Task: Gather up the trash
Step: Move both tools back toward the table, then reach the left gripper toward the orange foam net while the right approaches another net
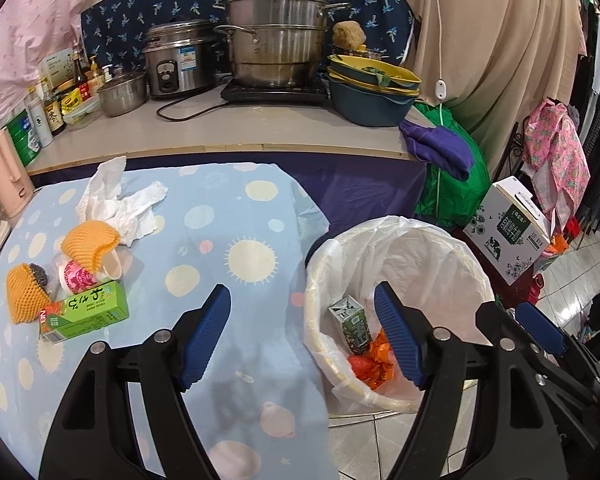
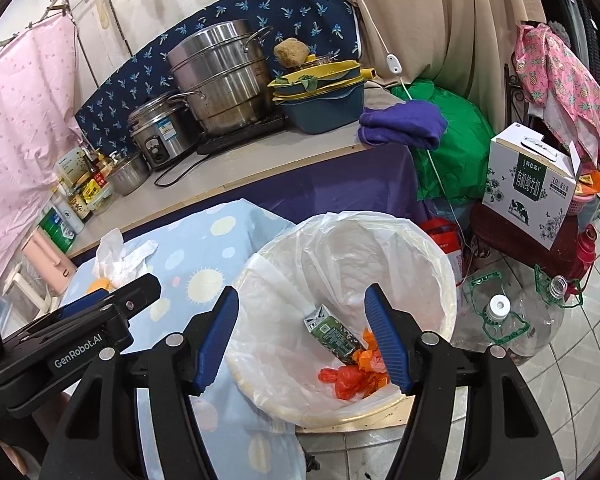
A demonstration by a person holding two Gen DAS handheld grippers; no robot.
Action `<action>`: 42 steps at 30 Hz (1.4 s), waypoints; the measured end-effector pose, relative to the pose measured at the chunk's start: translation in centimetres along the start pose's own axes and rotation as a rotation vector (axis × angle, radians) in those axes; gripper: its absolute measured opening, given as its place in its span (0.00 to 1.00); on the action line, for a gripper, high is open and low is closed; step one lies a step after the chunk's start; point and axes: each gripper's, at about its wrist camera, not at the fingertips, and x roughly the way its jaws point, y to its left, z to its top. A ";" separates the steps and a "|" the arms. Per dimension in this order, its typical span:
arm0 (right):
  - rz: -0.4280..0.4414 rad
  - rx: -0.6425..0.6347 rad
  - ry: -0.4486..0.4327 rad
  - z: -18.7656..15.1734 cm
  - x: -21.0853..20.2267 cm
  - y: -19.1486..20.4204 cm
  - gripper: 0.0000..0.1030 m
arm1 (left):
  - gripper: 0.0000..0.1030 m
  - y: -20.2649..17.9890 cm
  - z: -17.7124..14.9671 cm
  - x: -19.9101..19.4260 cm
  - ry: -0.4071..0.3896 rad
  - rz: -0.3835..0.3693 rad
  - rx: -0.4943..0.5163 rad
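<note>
A trash bin [image 1: 476,276] lined with a white bag stands on the floor right of the table; it also shows in the right wrist view [image 2: 440,264]. Inside lie a green drink carton [image 1: 350,326] [image 2: 334,336] and orange wrappers [image 1: 370,364] [image 2: 354,376]. On the blue spotted tablecloth [image 1: 204,248] lie a green box [image 1: 86,312], orange foam nets [image 1: 90,244], a pink cup [image 1: 76,278] and crumpled tissue [image 1: 116,200]. My left gripper [image 1: 302,332] is open and empty over the table edge and bin. My right gripper [image 2: 302,338] is open and empty above the bin.
A counter [image 1: 228,132] behind holds a steamer pot [image 1: 276,28], rice cooker [image 1: 176,60], stacked basins [image 1: 370,88] and bottles. A purple cloth [image 1: 440,146] hangs at its corner. A milk box [image 2: 528,184] and empty plastic bottles [image 2: 512,324] sit on the floor at right.
</note>
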 end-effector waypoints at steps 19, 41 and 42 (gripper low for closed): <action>0.078 -0.112 0.080 -2.7 2.4 8.4 0.62 | 0.69 10.8 -2.9 -0.4 0.052 0.112 -0.134; 0.193 -0.275 0.242 -7.3 9.1 20.5 0.62 | 0.69 28.1 -9.5 -0.4 0.159 0.262 -0.427; 0.198 -0.282 0.241 -7.3 9.3 21.0 0.62 | 0.69 28.8 -9.7 -0.5 0.156 0.266 -0.443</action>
